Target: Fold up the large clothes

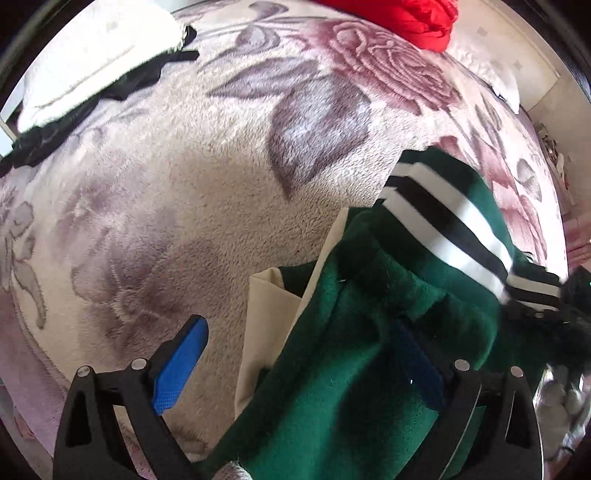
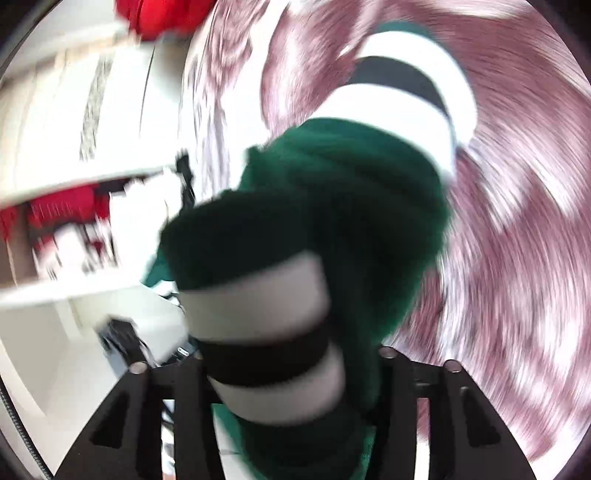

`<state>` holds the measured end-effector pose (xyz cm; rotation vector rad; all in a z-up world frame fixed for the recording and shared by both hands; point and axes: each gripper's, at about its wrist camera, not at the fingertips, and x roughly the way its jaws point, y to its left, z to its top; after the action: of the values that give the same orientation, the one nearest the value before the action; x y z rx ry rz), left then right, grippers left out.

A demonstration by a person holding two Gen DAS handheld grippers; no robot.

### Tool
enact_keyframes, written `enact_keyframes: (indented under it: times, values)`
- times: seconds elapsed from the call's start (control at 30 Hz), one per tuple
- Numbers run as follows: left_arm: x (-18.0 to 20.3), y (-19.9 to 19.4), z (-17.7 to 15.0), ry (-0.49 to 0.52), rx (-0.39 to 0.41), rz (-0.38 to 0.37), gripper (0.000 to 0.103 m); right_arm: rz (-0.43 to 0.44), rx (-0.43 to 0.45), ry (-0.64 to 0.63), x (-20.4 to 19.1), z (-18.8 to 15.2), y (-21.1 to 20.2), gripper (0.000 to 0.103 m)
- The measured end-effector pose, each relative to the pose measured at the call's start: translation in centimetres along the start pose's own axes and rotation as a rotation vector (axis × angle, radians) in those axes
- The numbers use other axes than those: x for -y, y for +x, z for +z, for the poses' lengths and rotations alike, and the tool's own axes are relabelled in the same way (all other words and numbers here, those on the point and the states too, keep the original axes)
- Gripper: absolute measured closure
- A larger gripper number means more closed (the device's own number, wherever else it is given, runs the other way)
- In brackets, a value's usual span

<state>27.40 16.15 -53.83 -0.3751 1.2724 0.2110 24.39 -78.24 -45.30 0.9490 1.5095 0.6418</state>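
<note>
Left wrist view: the left gripper [image 1: 295, 369] stands wide, its blue pads [image 1: 181, 365] spread apart; the green jacket [image 1: 351, 350], with white-and-black striped ribbing and cream lining, lies across the lower right of the frame over the right-hand finger, unclamped, on a floral fleece blanket [image 1: 166, 184]. A red garment [image 1: 406, 22] lies at the top edge, a white and black bundle [image 1: 92, 55] at upper left. Right wrist view, blurred: the right gripper [image 2: 291, 369] is narrowed around a bunched striped cuff of the jacket at lower centre.
</note>
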Motion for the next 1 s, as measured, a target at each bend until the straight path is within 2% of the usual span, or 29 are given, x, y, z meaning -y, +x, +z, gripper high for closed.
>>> enact_keyframes:
  times: [0.1, 0.2, 0.27, 0.33, 0.4, 0.43, 0.5, 0.53, 0.57, 0.63, 0.7, 0.77, 0.87, 0.93, 1.0]
  values:
    - [-0.2, -1.2, -0.6, 0.014, 0.004, 0.012, 0.001, 0.132, 0.138, 0.174, 1.3, -4.3, -3.5, 0.061]
    - [-1.8, -3.9, -2.2, -0.002, 0.009, 0.003, 0.001, 0.265, 0.295, 0.433, 4.5, -11.9, -7.3, 0.061]
    - [-3.3, -6.1, -3.8, -0.028, 0.012, 0.021, 0.001, 0.341, 0.389, 0.663, 7.7, -18.6, -9.4, 0.061]
    - [-4.5, -7.4, -5.8, -0.052, 0.009, 0.029, 0.001, 0.357, 0.422, 0.804, 10.2, -24.3, -10.2, 0.061]
    - [-5.6, -7.4, -8.3, -0.047, -0.013, 0.078, 0.001, 0.287, 0.37, 0.872, 12.4, -28.3, -10.1, 0.054]
    - [-6.2, -6.7, -10.1, -0.032, -0.04, 0.127, 0.001, 0.222, 0.331, 0.852, 13.2, -29.4, -10.2, 0.051]
    - [-7.3, -4.8, -13.5, -0.007, -0.096, 0.21, 0.001, 0.13, 0.277, 0.749, 13.5, -29.4, -11.4, 0.043]
    - [-8.0, -3.5, -15.4, -0.003, -0.118, 0.251, 0.001, 0.054, 0.229, 0.701, 13.4, -28.6, -12.3, 0.027]
    - [-8.6, -2.2, -17.2, -0.005, -0.134, 0.273, 0.001, -0.021, 0.194, 0.656, 13.2, -27.8, -13.4, 0.024]
    - [-9.5, -0.3, -19.4, -0.022, -0.162, 0.299, 0.001, -0.115, 0.171, 0.561, 12.1, -26.6, -15.6, 0.024]
    - [-9.9, 1.3, -20.7, -0.036, -0.166, 0.295, 0.0, -0.232, 0.176, 0.441, 10.5, -25.4, -17.8, 0.024]
    - [-10.0, 1.8, -21.0, -0.059, -0.1, 0.274, 0.0, -0.349, 0.21, 0.264, 8.3, -23.6, -19.9, 0.017]
    - [-10.6, 2.1, -20.7, -0.113, -0.042, 0.228, 0.0, -0.491, 0.157, 0.005, 4.1, -19.4, -20.3, 0.017]
    - [-11.2, 2.1, -20.5, -0.154, -0.026, 0.197, 0.0, -0.52, 0.138, -0.084, 2.0, -17.7, -19.3, 0.017]
    - [-11.2, 2.2, -20.4, -0.156, -0.027, 0.194, 0.0, -0.486, 0.104, -0.138, 0.2, -15.1, -17.9, 0.017]
